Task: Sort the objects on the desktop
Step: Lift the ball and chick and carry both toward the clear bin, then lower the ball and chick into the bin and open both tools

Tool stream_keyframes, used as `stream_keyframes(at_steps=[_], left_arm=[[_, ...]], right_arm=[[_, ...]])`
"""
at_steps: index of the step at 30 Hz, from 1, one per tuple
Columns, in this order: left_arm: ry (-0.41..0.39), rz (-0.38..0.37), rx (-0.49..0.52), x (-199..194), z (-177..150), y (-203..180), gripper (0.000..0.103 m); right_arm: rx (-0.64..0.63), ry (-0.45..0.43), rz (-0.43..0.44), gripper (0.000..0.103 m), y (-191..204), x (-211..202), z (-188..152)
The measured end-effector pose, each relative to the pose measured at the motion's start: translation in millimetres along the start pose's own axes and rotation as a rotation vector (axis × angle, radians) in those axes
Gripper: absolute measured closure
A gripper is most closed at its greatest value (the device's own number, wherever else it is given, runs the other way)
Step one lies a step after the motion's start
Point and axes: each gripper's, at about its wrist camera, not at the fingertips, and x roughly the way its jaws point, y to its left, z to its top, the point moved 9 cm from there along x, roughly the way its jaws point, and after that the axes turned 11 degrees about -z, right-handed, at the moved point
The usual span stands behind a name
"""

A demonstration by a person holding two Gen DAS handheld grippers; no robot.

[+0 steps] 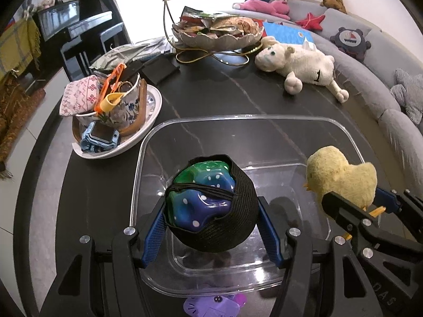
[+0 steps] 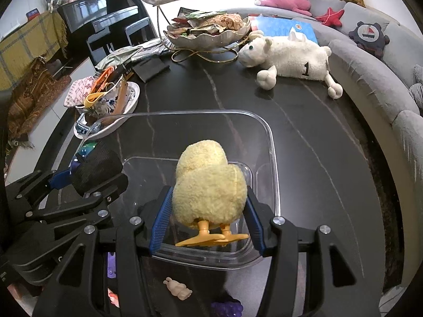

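My left gripper [image 1: 211, 211] is shut on a black mesh pouch [image 1: 211, 206] with a blue-green spotted toy inside, held over the left half of a clear plastic bin [image 1: 264, 117]. My right gripper [image 2: 207, 211] is shut on a yellow plush chick [image 2: 208, 182] with orange feet, held over the bin [image 2: 272, 158]. The chick also shows at the right of the left wrist view [image 1: 341, 177]. The left gripper and pouch show at the left of the right wrist view [image 2: 97, 169].
A white plate [image 1: 148, 129] with a floral cup, pink cloth and blue watch stands left of the bin. A plush sheep [image 2: 290, 58] lies at the far right. A snack bowl on a stand [image 1: 216, 34] is behind. Small toys, purple [image 1: 214, 305] and beige [image 2: 177, 288], lie before the bin.
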Motion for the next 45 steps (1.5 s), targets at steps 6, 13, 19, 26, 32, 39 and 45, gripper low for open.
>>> stream_keyframes(at_steps=[6,13,19,26,32,39,45], left_arm=[[0.005,-0.026,-0.007,-12,-2,-1,0.039],[-0.061,0.016,0.03,-41,3,-6,0.028],[-0.08,-0.003,0.027,-63,-6,-13,0.028],[-0.134,0.005,0.011,-93,-13,-17,0.027],[-0.155,0.0,0.002,-111,-24,-20,0.027],[-0.175,-0.012,-0.002,-132,-40,-25,0.027],[-0.184,-0.018,-0.018,-145,-54,-29,0.027]], right_arm=[[0.022,-0.033,-0.02,0.043,-6,-11,5],[0.041,-0.058,-0.027,0.035,-14,-30,5],[0.043,-0.091,-0.038,0.035,-21,-51,-1],[0.032,-0.111,-0.031,0.035,-19,-72,-12],[0.036,-0.13,-0.027,0.035,-18,-89,-19],[0.035,-0.146,-0.032,0.035,-17,-108,-33],[0.029,-0.159,-0.039,0.035,-18,-125,-45]])
